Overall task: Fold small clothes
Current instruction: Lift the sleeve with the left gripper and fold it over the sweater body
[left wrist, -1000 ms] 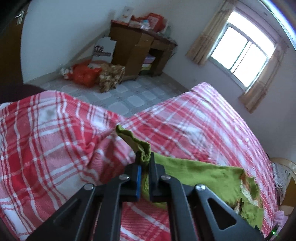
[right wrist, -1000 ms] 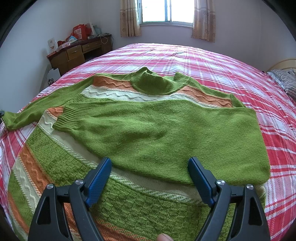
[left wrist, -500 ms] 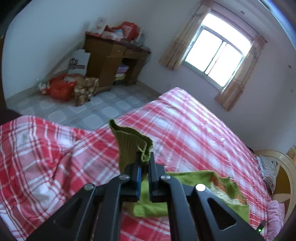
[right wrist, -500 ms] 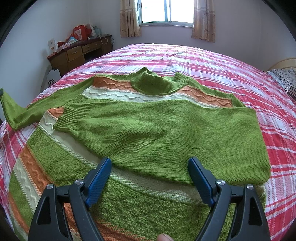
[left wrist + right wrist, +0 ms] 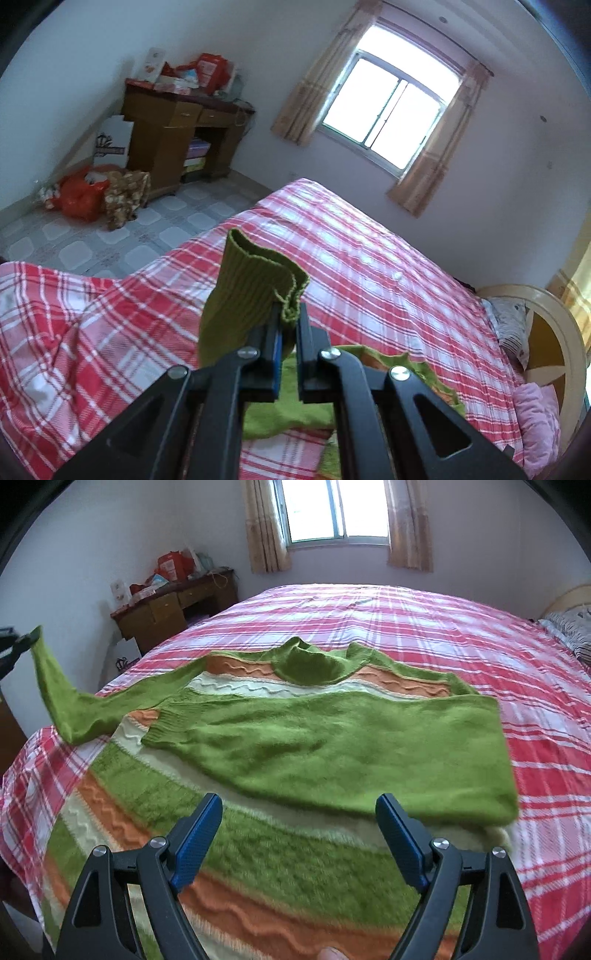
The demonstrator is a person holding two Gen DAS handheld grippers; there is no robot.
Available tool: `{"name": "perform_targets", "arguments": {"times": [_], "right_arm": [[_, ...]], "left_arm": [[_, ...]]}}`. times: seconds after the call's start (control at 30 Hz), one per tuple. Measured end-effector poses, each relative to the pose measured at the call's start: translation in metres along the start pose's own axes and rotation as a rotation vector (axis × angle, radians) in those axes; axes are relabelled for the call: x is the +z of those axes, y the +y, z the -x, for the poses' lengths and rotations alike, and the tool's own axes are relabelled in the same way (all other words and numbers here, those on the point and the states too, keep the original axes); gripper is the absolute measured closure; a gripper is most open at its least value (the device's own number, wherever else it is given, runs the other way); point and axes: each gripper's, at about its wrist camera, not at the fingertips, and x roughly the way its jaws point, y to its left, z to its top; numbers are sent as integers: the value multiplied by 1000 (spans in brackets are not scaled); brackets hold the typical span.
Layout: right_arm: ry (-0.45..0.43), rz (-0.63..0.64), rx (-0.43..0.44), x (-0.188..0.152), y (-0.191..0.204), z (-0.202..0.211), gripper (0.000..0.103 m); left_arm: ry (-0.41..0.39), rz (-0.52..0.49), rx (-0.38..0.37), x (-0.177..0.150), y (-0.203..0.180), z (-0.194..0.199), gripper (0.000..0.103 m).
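I hold sleeve cuff [image 5: 255,280] pinched in left gripper [image 5: 287,325] above bed [image 5: 369,258] | right gripper [image 5: 299,834] wide over sweater [image 5: 332,753] | desk [image 5: 177,122] beyond bed

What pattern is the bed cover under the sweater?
Red, pink and white plaid bed cover, seen best from the right wrist view.

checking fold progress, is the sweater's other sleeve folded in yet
Not yet: the sleeve is lifted off the bed, its cuff pinched in the left gripper.

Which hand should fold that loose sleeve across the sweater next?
Probably left: its hand-held gripper is shut on the sleeve cuff, raised off the bed. The right hand-held gripper is open, empty.
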Motion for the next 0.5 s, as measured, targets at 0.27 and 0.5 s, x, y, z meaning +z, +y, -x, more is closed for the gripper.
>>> {"name": "perform_targets", "arguments": {"times": [0.27,0.5], "right_arm": [[10,11,-7,-24,-4,15,17],[45,-39,-10,-32,-14,5,17]], "left_arm": [[-19,-26,-82,14,-55,-6,98],[-48,-65,-159,25,-101,-2,98]]}}
